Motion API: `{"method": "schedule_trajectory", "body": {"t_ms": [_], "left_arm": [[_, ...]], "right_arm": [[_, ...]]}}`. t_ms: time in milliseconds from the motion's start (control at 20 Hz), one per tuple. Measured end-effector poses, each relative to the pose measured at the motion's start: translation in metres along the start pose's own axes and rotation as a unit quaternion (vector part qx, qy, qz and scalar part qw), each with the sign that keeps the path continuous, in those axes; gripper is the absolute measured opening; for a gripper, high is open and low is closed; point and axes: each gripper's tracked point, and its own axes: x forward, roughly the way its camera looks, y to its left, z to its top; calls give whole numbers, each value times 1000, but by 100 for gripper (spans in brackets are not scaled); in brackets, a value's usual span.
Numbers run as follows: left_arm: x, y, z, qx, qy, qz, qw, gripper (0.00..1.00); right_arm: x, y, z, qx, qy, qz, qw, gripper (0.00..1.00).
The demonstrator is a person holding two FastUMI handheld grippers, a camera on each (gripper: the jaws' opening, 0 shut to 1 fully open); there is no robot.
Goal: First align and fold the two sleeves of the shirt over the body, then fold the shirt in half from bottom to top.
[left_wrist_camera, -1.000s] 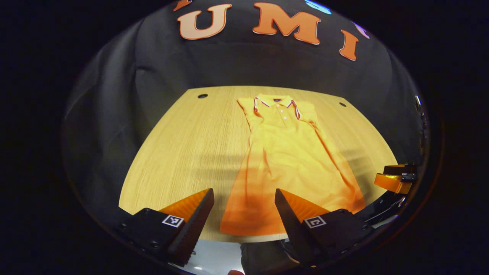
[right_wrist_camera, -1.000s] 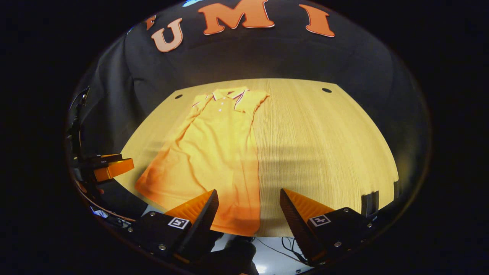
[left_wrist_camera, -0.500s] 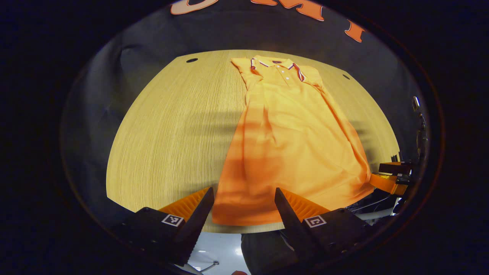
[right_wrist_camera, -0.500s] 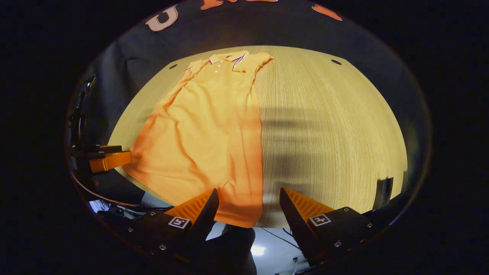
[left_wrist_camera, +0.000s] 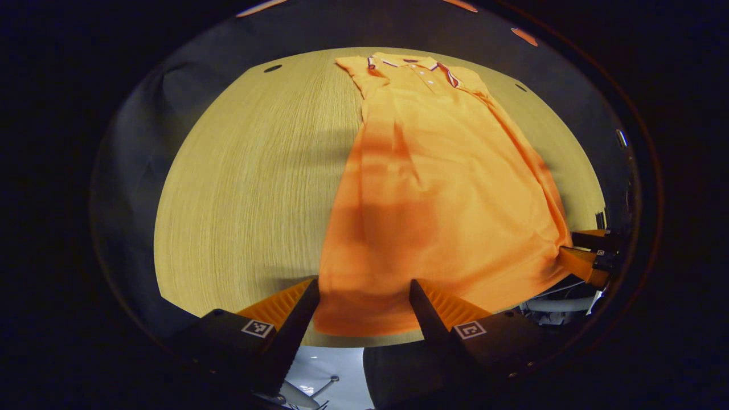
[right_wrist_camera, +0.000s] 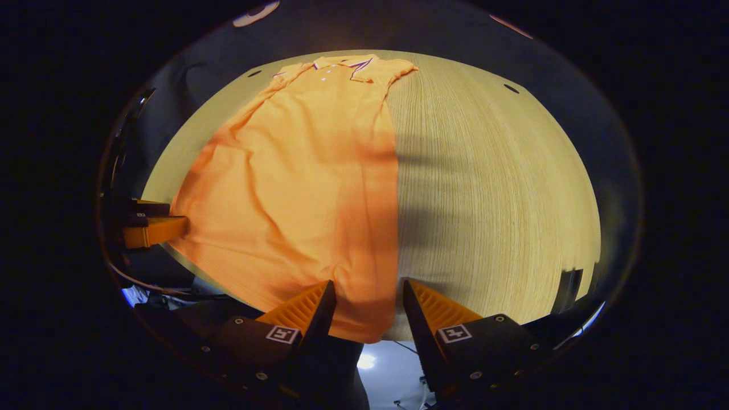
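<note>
An orange polo shirt (left_wrist_camera: 433, 188) lies flat on the wooden table (left_wrist_camera: 239, 171), collar at the far end and hem at the near edge. No sleeve sticks out sideways; the shirt forms a long narrow shape. My left gripper (left_wrist_camera: 363, 285) is open, its fingers either side of the hem's left corner. My right gripper (right_wrist_camera: 369, 285) is open with a narrower gap, straddling the hem's right corner of the shirt (right_wrist_camera: 302, 171). In the left gripper view the right gripper (left_wrist_camera: 586, 256) sits at the hem's far corner. In the right gripper view the left gripper (right_wrist_camera: 151, 230) sits likewise.
The table (right_wrist_camera: 501, 171) has bare wood beside the shirt and small dark holes (left_wrist_camera: 272, 68) (right_wrist_camera: 511, 88) near its far corners. Its front edge runs just behind my fingertips, with floor below. Black cloth closes the booth behind the table.
Both grippers have come down and forward to the hem, so the shirt looms larger. The right gripper's fingers have narrowed a little. The shirt has not moved.
</note>
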Motion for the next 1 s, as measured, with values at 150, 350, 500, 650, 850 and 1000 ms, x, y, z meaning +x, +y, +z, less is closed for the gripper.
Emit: {"method": "schedule_trajectory", "body": {"t_ms": [150,350,500,650,850,1000], "left_arm": [[-2,-8,8,39,-4,-13,999,96],[0,-15,21,63,-27,-39,997,54],[1,-14,20,47,-7,-54,997,11],[-3,-12,23,4,-9,-71,997,2],[-9,-10,26,-9,-14,-92,996,1],[-28,-13,48,-12,-42,-105,994,1]], "right_arm": [[-1,6,2,-1,3,4,1000,55],[-1,14,3,6,27,31,999,38],[2,22,10,80,18,63,995,12],[1,22,17,94,0,74,993,10],[-11,43,32,152,-18,152,977,10],[-19,43,46,172,-38,181,968,8]]}}
